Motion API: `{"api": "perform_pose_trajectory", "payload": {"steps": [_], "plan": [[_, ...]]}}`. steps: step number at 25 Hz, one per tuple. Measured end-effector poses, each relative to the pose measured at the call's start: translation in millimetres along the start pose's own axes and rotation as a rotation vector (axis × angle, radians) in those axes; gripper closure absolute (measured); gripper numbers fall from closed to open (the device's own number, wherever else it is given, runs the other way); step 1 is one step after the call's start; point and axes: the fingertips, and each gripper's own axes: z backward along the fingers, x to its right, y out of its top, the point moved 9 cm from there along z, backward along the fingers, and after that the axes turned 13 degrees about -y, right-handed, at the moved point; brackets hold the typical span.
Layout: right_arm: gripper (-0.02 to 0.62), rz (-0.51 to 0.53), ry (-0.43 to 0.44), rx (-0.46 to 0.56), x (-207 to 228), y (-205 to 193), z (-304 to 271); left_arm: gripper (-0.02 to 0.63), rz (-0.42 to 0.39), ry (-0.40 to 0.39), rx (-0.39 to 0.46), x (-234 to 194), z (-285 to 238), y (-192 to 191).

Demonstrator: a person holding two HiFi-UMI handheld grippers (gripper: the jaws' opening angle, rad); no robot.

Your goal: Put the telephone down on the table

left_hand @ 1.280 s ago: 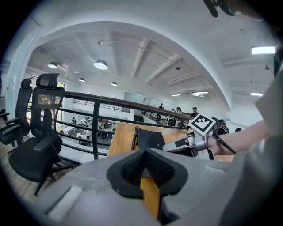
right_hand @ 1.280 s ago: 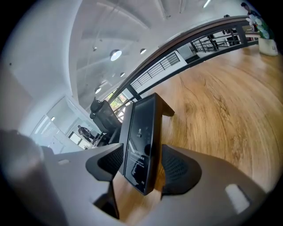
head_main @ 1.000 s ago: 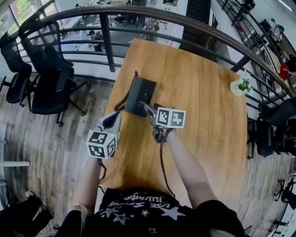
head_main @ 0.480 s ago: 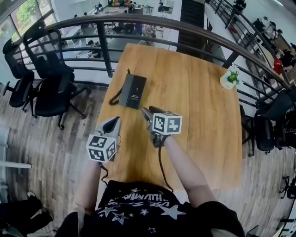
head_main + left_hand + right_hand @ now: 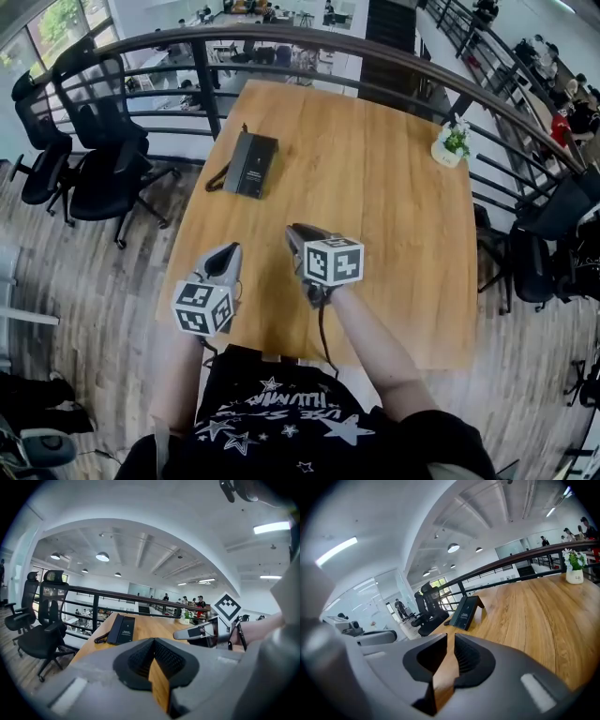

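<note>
The flat black plastic telephone (image 5: pixel 250 164), with its coiled cord, lies on the grained wooden counter (image 5: pixel 394 187) at eleven o'clock, well apart from both grippers. The left gripper (image 5: pixel 228 255) has grey jaws clenched on nothing. The right gripper (image 5: pixel 294 232) has jaws that have just been closing, empty, a sliver apart. Only the gripper views show the ribbed black pads (image 5: pixel 140 660).

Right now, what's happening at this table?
A person holds a gripper in each hand. The telephone already lies on the table near its far left corner, untouched. The left gripper is shut and empty; the right gripper has just been closing its jaws, nothing between them. Both hover near the table's near edge.
</note>
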Motion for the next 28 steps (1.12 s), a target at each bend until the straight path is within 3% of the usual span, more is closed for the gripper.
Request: {"api": "perform_pose_trajectory", "payload": {"steps": [6,14,21,28], "plan": [[0.595,0.022,0.014,-0.016,8,-30,24,0.603,0.027,0.029,-0.005,34,9,-20],[0.597,0.044,0.106,-0.052,20,-57,47,0.603,0.038,0.007,-0.040,57,0,-37],[0.597,0.061,0.053,-0.009,13,-67,67,0.603,0.022,-0.031,-0.039,56,5,-39],[0.597,0.062,0.019,-0.008,-17,-87,98,0.603,0.033,-0.068,-0.063,69,42,-53]]}}
